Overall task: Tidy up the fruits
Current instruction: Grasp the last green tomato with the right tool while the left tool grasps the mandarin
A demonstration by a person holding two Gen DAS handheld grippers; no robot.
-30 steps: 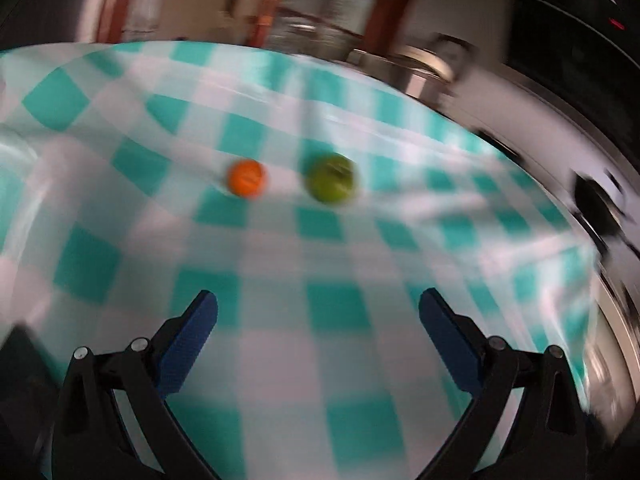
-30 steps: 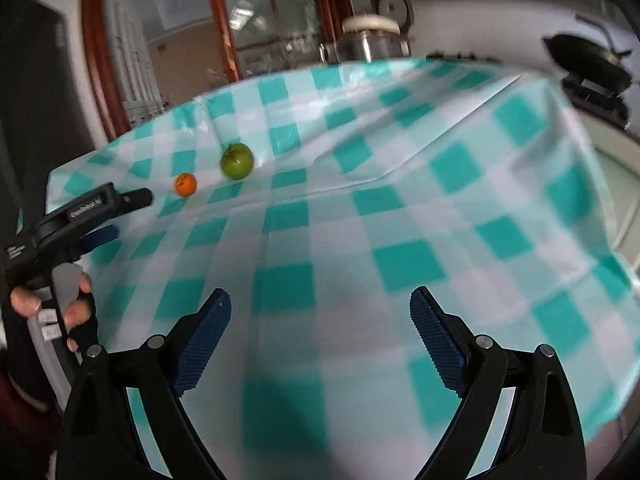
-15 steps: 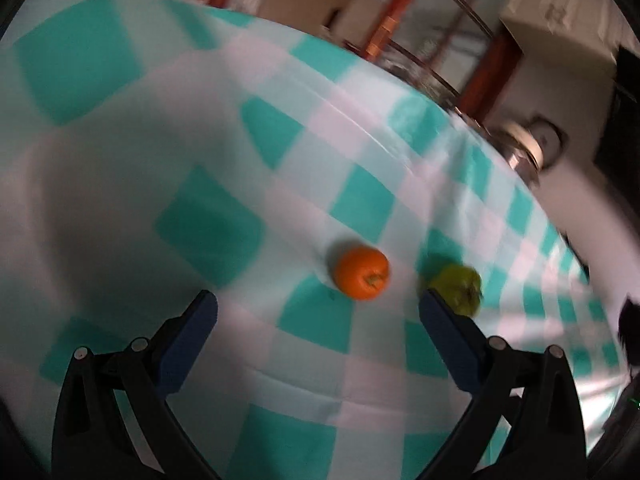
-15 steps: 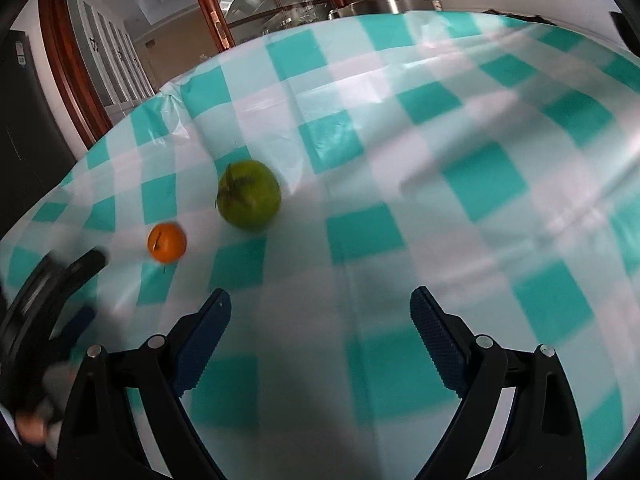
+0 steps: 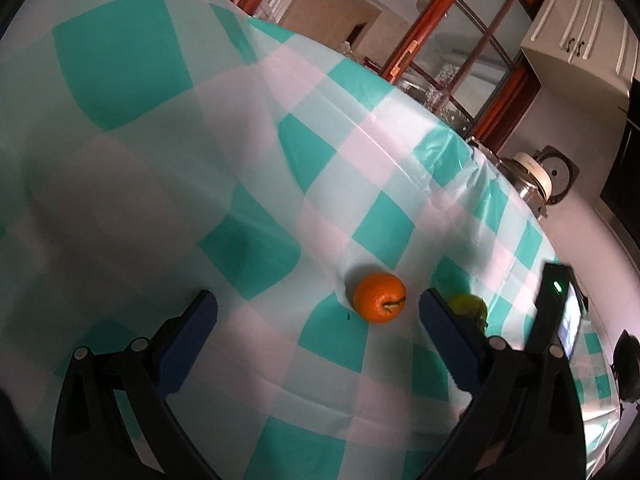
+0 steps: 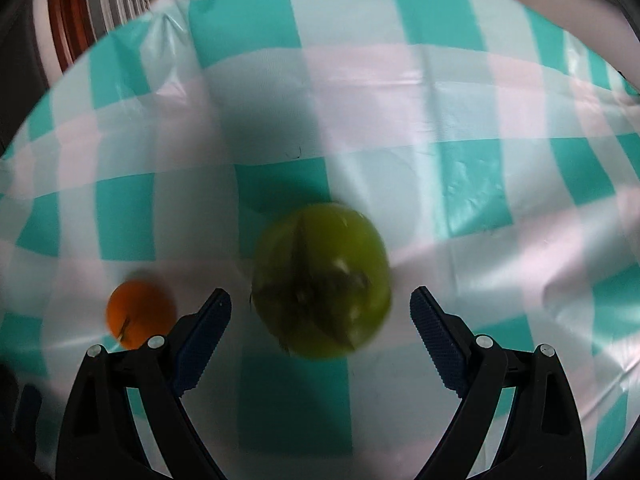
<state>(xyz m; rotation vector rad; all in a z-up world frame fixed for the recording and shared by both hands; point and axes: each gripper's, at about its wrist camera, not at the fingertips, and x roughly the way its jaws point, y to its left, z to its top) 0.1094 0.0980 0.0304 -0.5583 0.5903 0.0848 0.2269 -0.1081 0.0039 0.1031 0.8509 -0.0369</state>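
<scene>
A small orange (image 5: 379, 297) lies on the teal-and-white checked tablecloth (image 5: 160, 160), between the tips of my open left gripper (image 5: 318, 304) and nearer its right finger. Just behind that finger peeks a green fruit (image 5: 469, 307), mostly hidden. In the right wrist view the same green fruit (image 6: 322, 285), round with a dark leafy calyx, sits large between the wide-apart fingers of my open right gripper (image 6: 320, 308), touching neither. The orange (image 6: 138, 314) lies just left of the right gripper's left finger (image 6: 204, 332). The other gripper's black body (image 5: 558, 312) shows at the left view's right side.
The tablecloth (image 6: 460, 120) is creased and drapes over the table's far edge. Beyond it stand a steel pot with a white lid (image 5: 534, 182), a wooden-framed glass door (image 5: 460, 56) and white cabinets (image 5: 580, 36).
Both grippers have moved closer to the fruits. The green fruit now sits between the right gripper's fingers, the orange between the left's. Both stay open.
</scene>
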